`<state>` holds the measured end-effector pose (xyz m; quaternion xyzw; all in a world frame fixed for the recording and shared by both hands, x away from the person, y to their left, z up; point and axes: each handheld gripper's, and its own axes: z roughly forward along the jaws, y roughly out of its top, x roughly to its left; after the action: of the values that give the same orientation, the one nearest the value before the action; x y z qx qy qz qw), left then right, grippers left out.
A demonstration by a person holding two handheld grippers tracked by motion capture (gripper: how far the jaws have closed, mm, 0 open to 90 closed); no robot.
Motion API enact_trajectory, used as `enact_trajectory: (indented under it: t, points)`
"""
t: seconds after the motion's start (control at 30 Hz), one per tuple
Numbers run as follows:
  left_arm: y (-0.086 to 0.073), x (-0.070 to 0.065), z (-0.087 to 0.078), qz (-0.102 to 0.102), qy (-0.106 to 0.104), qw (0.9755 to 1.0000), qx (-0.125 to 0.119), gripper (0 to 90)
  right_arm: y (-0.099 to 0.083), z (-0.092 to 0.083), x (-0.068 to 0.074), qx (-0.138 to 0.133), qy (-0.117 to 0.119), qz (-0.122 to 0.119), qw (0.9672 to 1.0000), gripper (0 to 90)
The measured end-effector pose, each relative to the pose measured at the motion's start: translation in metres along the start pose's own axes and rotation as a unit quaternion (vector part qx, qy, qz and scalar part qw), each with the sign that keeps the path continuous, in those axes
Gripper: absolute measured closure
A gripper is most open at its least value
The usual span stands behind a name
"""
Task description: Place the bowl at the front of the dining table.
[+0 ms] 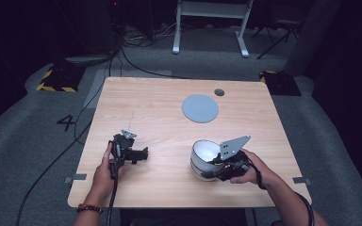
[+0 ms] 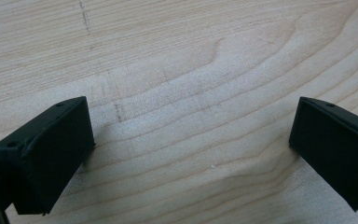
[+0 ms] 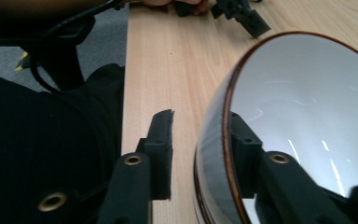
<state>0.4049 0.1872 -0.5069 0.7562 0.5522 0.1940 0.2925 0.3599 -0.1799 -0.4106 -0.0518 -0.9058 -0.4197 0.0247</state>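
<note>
A white bowl [image 1: 203, 151] with a brown rim [image 3: 227, 93] stands on the wooden table [image 1: 160, 113] at the front right. My right gripper [image 1: 213, 165] reaches it from the near side and straddles the rim: in the right gripper view [image 3: 200, 119] one jaw is inside against the wall, and the other stands outside with a strip of wood showing between it and the bowl. My left gripper [image 1: 143, 153] rests at the front left, its jaws wide apart [image 2: 191, 130] over bare wood.
A flat grey disc [image 1: 200, 108] lies toward the back of the table, with a small dark round spot [image 1: 219, 92] behind it. The table's near edge and the person's dark lap [image 3: 51, 140] are close to the right gripper.
</note>
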Motion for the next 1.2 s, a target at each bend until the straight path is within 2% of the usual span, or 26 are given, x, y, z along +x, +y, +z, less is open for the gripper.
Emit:
enact_trajectory:
  t: [0.07,0.1,0.23,0.63,0.7,0.87,1.2]
  points:
    - [0.0,0.0,0.0,0.0,0.0,1.0,0.0,0.0,0.001,0.0,0.0,-0.002,0.003,-0.002,1.0,69.4]
    - [0.0,0.0,0.0,-0.001,-0.001,1.0,-0.001,0.0,0.001,0.0,0.001,0.001,-0.004,-0.002,1.0,72.2]
    - [0.0,0.0,0.0,0.0,0.0,1.0,0.0,0.0,0.001,-0.002,-0.004,-0.008,-0.002,0.016,0.9998,81.0]
    - [0.0,0.0,0.0,0.0,0.0,1.0,0.001,0.0,0.004,-0.004,-0.003,0.003,-0.002,0.013,0.9999,82.3]
    - [0.0,0.0,0.0,-0.002,0.0,1.0,0.0,0.0,0.005,-0.007,-0.003,-0.007,-0.002,0.014,0.9999,82.1]
    - [0.0,0.0,0.0,-0.002,0.0,1.0,-0.001,0.0,0.005,-0.008,-0.005,-0.009,0.002,0.017,0.9998,82.1]
    - [0.0,0.0,0.0,-0.003,-0.001,1.0,0.0,0.0,0.005,-0.015,-0.004,-0.026,-0.013,0.019,0.9994,82.4]
